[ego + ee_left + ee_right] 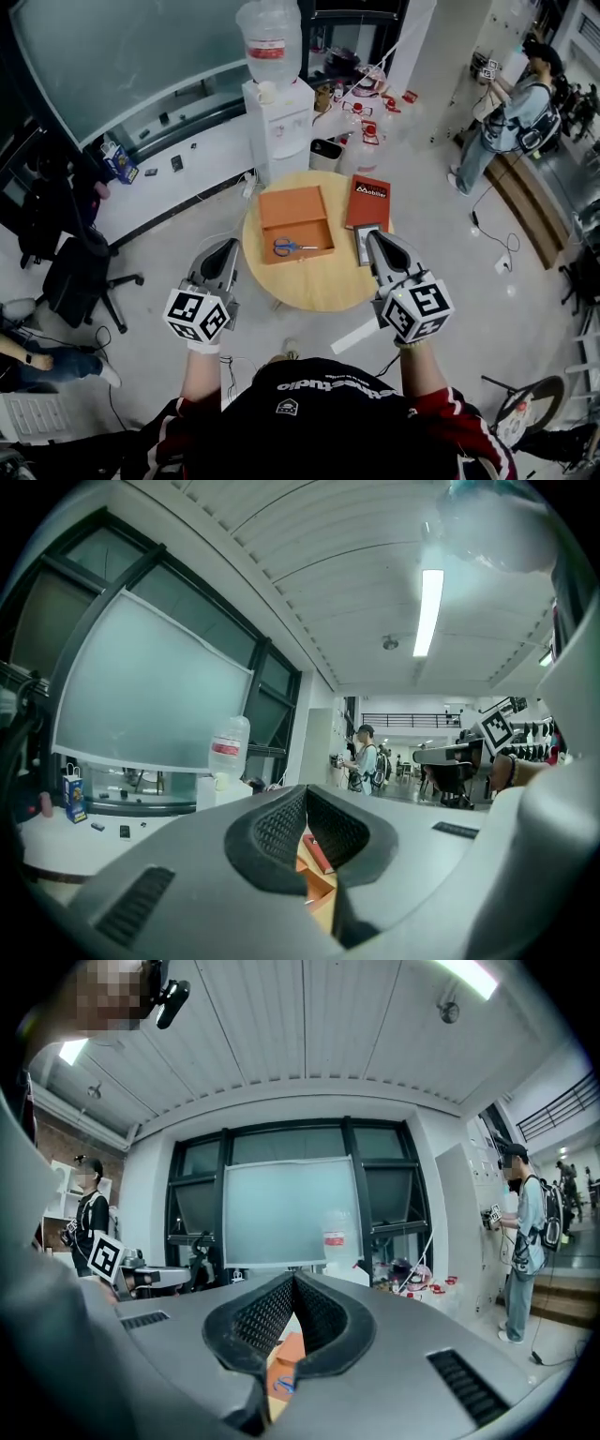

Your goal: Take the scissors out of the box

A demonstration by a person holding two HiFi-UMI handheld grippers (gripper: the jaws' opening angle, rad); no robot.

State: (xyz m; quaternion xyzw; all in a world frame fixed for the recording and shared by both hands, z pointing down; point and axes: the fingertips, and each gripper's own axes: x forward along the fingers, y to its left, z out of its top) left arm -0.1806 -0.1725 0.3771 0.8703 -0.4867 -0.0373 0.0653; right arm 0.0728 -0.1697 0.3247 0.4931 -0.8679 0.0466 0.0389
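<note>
An open orange box (296,221) lies on the round wooden table (314,286), its lid flipped toward the far side. Blue-handled scissors (293,247) rest in the near half of the box. My left gripper (228,247) hovers at the table's left edge, shut and empty. My right gripper (374,237) hangs over the table's right side, also shut with nothing held. In the left gripper view the left gripper (304,793) has its tips touching, with the orange box (319,885) showing below them. In the right gripper view the right gripper (292,1280) frames the scissors (280,1385).
A red book (367,200) and a small dark item (364,244) lie on the table's right part. A water dispenser (277,112) and a bin (325,153) stand behind the table. An office chair (82,272) stands at the left; a person (511,103) at far right.
</note>
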